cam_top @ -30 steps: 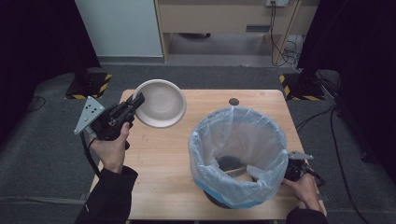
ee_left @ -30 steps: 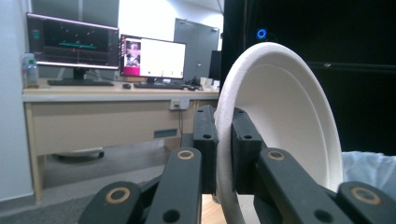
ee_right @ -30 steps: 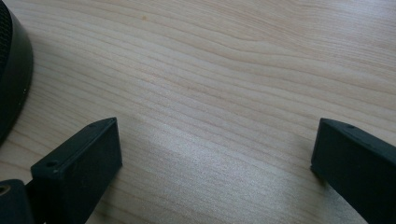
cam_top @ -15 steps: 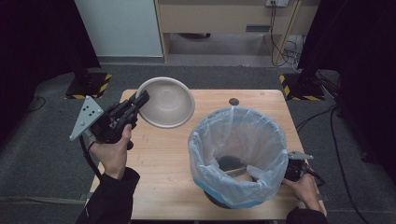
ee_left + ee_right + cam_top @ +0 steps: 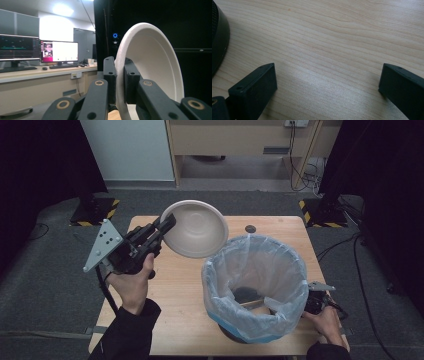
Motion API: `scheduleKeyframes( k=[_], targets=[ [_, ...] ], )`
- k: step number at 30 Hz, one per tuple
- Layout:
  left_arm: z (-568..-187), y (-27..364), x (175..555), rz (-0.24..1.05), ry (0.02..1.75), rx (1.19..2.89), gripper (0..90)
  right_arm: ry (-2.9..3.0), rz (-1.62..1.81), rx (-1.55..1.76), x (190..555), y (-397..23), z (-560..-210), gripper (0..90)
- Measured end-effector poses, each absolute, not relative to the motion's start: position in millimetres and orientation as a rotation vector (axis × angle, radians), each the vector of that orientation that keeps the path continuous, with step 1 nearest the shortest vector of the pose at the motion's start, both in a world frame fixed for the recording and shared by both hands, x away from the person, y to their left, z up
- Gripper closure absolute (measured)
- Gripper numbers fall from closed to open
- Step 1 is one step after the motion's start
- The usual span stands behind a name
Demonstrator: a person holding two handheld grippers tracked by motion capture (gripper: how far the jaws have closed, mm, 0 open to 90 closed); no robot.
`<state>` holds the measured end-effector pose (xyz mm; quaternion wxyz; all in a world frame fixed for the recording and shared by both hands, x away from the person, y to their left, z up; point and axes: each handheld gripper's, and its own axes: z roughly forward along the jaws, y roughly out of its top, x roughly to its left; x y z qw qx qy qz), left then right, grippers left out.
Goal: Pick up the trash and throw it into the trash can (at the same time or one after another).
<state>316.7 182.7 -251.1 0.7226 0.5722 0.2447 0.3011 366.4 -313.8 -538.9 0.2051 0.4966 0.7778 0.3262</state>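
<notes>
A white foam bowl (image 5: 195,228) hangs tilted in the air over the table's back left, its hollow facing the high camera. My left gripper (image 5: 167,224) is shut on its rim; in the left gripper view the two black jaws pinch the bowl (image 5: 155,65) edge, and my left gripper (image 5: 119,75) points upward. A black bin lined with a clear plastic bag (image 5: 255,285) stands at the table's front right, dark scraps at its bottom. My right gripper (image 5: 316,301) rests low beside the bin's right side. In the right gripper view my right gripper (image 5: 327,82) is open over bare wood.
The wooden table (image 5: 180,320) has a small black disc (image 5: 250,228) near its back edge. The bin's dark base (image 5: 218,37) shows at the left of the right gripper view. Behind the table stand a white panel (image 5: 127,150) and a wooden desk (image 5: 240,137).
My left gripper has lifted the bowl and carried it right toward the bin, tilting it more upright. The right gripper has stayed put.
</notes>
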Motion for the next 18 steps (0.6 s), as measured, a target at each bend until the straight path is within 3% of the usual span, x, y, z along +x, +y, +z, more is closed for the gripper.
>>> scheduleKeyframes(
  k=[18],
  targets=[
    [-274.5, 103.4, 320.6, 0.522, 0.45, 1.409, 82.9, 2.168, 0.909, 1.384, 366.4, -313.8, -538.9, 1.8]
  ],
)
